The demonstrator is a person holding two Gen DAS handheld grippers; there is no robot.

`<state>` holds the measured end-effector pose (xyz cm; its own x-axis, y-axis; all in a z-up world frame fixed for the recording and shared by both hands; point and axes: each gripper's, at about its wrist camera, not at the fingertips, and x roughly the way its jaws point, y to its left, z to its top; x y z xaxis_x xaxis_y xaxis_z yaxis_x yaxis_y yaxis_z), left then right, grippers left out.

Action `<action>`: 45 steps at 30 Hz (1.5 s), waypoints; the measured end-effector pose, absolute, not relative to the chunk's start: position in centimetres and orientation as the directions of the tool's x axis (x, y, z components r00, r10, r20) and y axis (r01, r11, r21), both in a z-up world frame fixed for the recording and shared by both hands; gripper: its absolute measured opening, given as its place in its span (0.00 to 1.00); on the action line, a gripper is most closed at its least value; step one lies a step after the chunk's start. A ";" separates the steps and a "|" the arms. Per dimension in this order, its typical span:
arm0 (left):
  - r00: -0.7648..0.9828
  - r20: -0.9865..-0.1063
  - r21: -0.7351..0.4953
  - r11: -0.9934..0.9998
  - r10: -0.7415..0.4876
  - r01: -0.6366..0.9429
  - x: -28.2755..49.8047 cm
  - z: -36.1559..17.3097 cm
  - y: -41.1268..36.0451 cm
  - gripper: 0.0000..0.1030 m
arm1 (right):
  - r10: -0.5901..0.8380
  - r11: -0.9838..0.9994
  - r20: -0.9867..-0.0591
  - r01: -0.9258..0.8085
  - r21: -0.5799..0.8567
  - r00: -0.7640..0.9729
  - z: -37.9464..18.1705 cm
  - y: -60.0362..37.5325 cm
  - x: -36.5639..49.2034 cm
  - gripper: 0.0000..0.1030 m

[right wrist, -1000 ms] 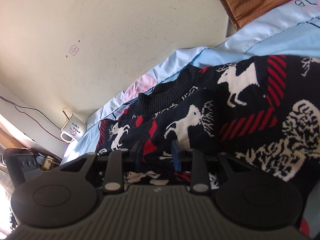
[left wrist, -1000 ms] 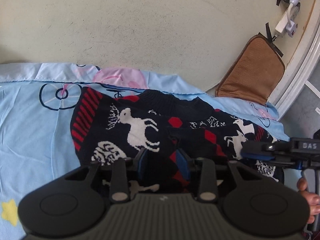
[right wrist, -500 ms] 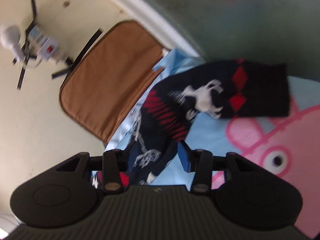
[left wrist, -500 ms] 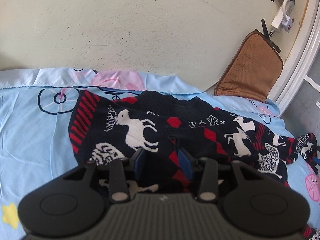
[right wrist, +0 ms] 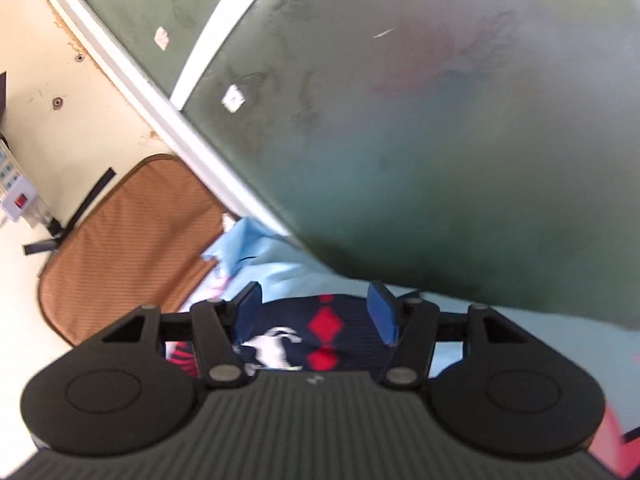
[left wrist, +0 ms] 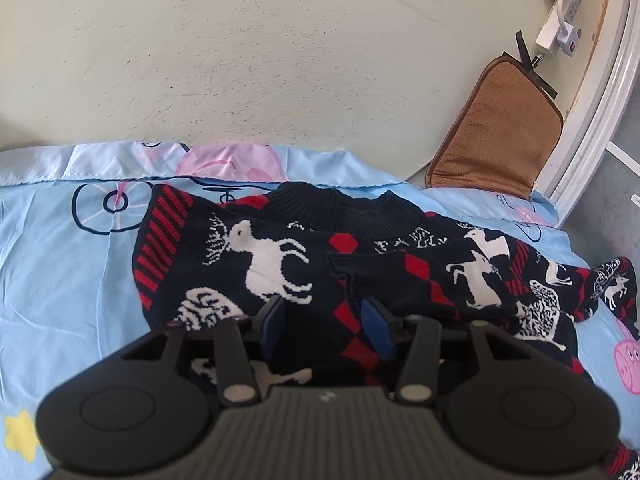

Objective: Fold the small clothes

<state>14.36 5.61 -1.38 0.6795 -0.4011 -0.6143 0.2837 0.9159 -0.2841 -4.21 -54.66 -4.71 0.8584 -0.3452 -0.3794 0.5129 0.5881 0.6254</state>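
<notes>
Both fingers' pairs (left wrist: 326,326) (right wrist: 318,314) apart, just opening, over the sweater (left wrist: 280,256), nothing clamped.

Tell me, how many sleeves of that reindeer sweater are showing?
2. The folded sleeve lies across the front of the sweater, its cuff near the middle. The outstretched sleeve reaches to the right over the blue sheet. Neither looks hidden.

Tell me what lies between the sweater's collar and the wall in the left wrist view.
Only the light blue cartoon sheet: its bare edge separates the sweater collar from the wall.
</notes>
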 end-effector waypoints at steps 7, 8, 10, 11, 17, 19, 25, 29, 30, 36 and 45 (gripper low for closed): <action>0.680 -0.614 -0.280 0.916 -0.400 0.287 14.4 -1.4 5.6 0.43 | -0.330 0.562 -0.449 0.555 0.614 0.830 -8.2 -56.5 -3.1 0.63; 0.680 -0.614 -0.279 0.916 -0.400 0.287 14.4 -1.4 5.6 0.43 | -0.324 0.564 -0.457 0.556 0.610 0.829 -8.3 -56.7 -2.6 0.64; 0.680 -0.614 -0.279 0.916 -0.400 0.287 14.3 -1.4 5.6 0.44 | -0.312 0.577 -0.454 0.546 0.608 0.835 -8.5 -56.8 -1.8 0.63; 0.680 -0.614 -0.279 0.916 -0.400 0.287 14.3 -1.4 5.6 0.43 | -0.309 0.588 -0.453 0.543 0.599 0.836 -8.5 -56.8 -1.6 0.53; 0.680 -0.614 -0.283 0.915 -0.402 0.286 14.4 -1.4 5.6 0.44 | -0.303 0.582 -0.371 0.479 0.657 0.878 -4.4 -56.2 -3.0 0.10; 0.679 -0.613 -0.286 0.915 -0.404 0.285 14.4 -1.4 5.6 0.44 | -0.311 0.606 -0.288 0.422 0.674 0.906 -0.4 -55.7 -4.2 0.10; 0.673 -0.614 -0.312 0.911 -0.411 0.271 14.4 -1.2 6.0 0.44 | -0.183 0.679 -0.122 0.215 0.702 0.975 11.3 -53.1 -5.8 0.10; 0.680 -0.600 -0.365 0.900 -0.423 0.238 14.4 -0.6 7.0 0.48 | -0.018 0.733 -0.106 0.085 0.675 0.994 15.1 -48.0 -3.3 0.10; 0.685 -0.588 -0.383 0.894 -0.430 0.233 14.3 -0.3 7.4 0.48 | 0.033 0.746 -0.107 0.047 0.664 0.994 15.8 -46.0 -2.2 0.10; 0.733 -0.489 -0.500 0.841 -0.472 0.208 13.4 2.1 10.3 0.50 | 0.346 0.771 -0.190 -0.163 0.616 0.919 16.9 -32.8 6.9 0.10; 0.772 -0.418 -0.595 0.786 -0.479 0.166 13.3 3.3 14.3 0.56 | 0.688 0.706 -0.428 -0.403 0.583 0.586 11.9 -11.3 16.9 0.17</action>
